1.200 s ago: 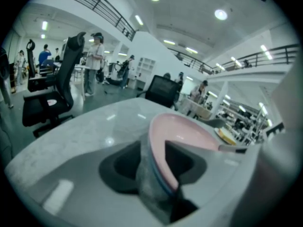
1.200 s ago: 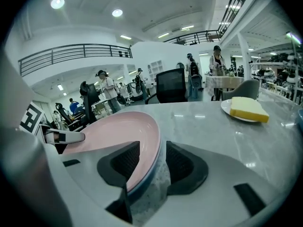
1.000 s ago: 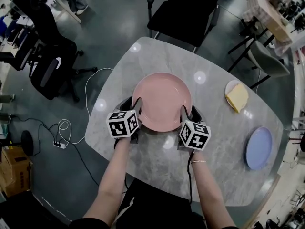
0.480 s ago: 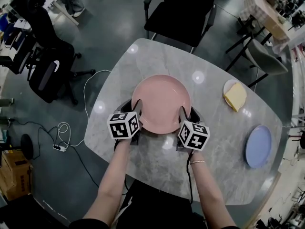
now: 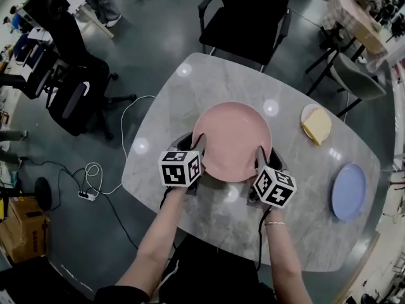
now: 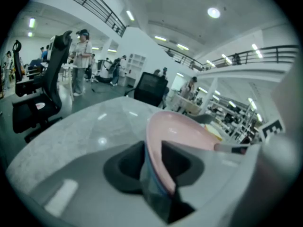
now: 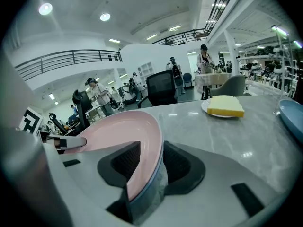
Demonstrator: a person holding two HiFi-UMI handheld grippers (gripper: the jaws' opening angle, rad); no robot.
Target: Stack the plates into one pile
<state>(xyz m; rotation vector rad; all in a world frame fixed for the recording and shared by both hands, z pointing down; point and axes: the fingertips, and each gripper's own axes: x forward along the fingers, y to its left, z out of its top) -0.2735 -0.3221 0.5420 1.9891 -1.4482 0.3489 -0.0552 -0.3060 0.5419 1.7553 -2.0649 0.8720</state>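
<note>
A large pink plate (image 5: 231, 141) lies in the middle of the grey marble table (image 5: 209, 84). My left gripper (image 5: 197, 147) is at its left rim and my right gripper (image 5: 261, 154) at its right rim. In the left gripper view the plate's rim (image 6: 158, 150) stands between the jaws of the left gripper (image 6: 154, 161), which are closing and press on it. The right gripper (image 7: 147, 167) likewise clamps the pink plate (image 7: 113, 131) at its edge. A blue plate (image 5: 348, 191) lies near the table's right edge, and a small white plate with a yellow block (image 5: 315, 124) sits at the far right.
Black office chairs stand beyond the table (image 5: 247, 14) and to the left (image 5: 69, 97). A white cable (image 5: 123, 132) trails over the floor at the left. The blue plate (image 7: 291, 115) and the yellow block (image 7: 225, 106) also show in the right gripper view.
In the head view the table, plate and both grippers have shifted slightly right and down in the picture. Both grippers stay at the pink plate's two sides.
</note>
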